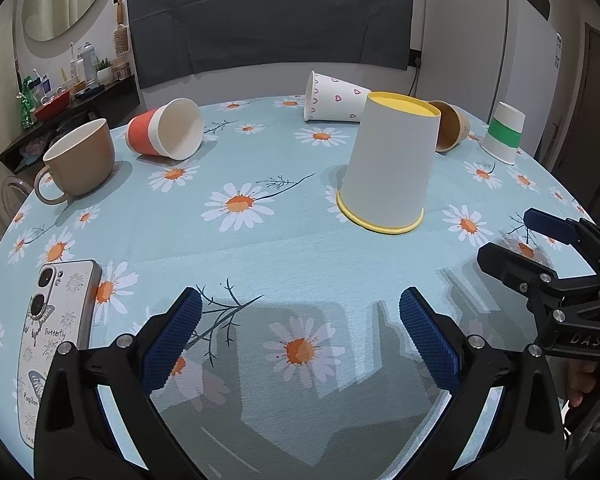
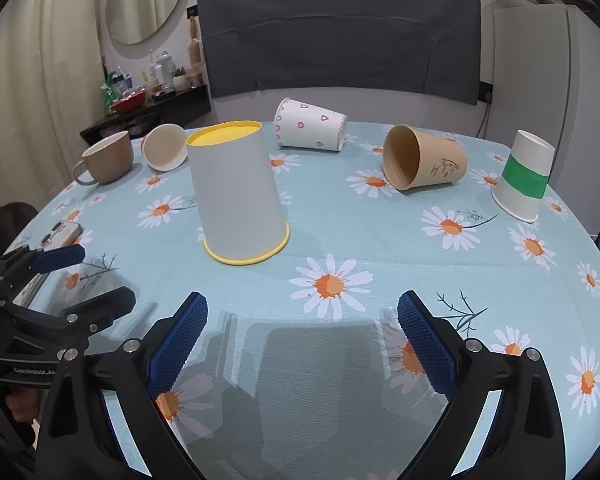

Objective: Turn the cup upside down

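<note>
Two grippers, left gripper (image 1: 300, 338) and right gripper (image 2: 302, 338), fingers released, empty | yellow-rimmed cup (image 1: 390, 164) inverted on bench (image 1: 284, 248), axis vertical | I judge both equally near.

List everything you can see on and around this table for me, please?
Yellow-rimmed cup: 1, white, table centre, upside down.
Green-band cup: 1, white, far right, upside down.
Kraft cup: 1, brown, on its side, right of centre.
Heart cup: 1, white with pink hearts, on its side, at back.
Orange cup: 1, orange and white, on its side, back left.
Mug: 1, tan, upright, far left.
Phone: 1, white butterfly case, near left edge.
Tablecloth: 1, light blue with daisies.
Left claw: open, empty.
Right claw: open, empty.
</note>
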Motion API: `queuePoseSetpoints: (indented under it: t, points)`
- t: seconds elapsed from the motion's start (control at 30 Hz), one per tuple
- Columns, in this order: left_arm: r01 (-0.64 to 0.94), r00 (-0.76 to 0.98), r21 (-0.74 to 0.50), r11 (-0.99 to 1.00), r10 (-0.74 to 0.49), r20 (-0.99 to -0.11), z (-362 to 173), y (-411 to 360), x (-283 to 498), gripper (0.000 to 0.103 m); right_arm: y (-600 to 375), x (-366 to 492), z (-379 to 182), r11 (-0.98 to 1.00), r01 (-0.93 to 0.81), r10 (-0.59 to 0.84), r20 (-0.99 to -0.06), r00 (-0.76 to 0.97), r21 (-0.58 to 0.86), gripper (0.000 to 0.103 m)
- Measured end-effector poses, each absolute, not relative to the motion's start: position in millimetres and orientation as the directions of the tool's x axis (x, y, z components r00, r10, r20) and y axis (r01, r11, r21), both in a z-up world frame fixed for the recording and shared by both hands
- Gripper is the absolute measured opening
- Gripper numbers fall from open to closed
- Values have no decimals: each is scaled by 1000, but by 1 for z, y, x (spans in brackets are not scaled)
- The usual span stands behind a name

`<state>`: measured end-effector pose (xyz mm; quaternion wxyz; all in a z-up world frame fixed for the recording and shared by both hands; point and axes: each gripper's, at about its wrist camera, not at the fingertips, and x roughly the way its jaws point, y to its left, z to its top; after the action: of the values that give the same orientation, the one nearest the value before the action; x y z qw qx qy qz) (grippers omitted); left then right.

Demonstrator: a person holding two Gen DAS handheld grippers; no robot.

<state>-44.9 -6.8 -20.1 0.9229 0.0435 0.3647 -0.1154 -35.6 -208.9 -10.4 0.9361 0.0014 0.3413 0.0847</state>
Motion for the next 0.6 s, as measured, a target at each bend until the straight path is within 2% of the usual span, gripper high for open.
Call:
queuePoseSetpoints:
  t: [0.6]
  points:
    - [267,700,-13,964,-203,-684,-20,-8,-45,97,-210,-34,-12,986,-155,162,-647,745,68,92]
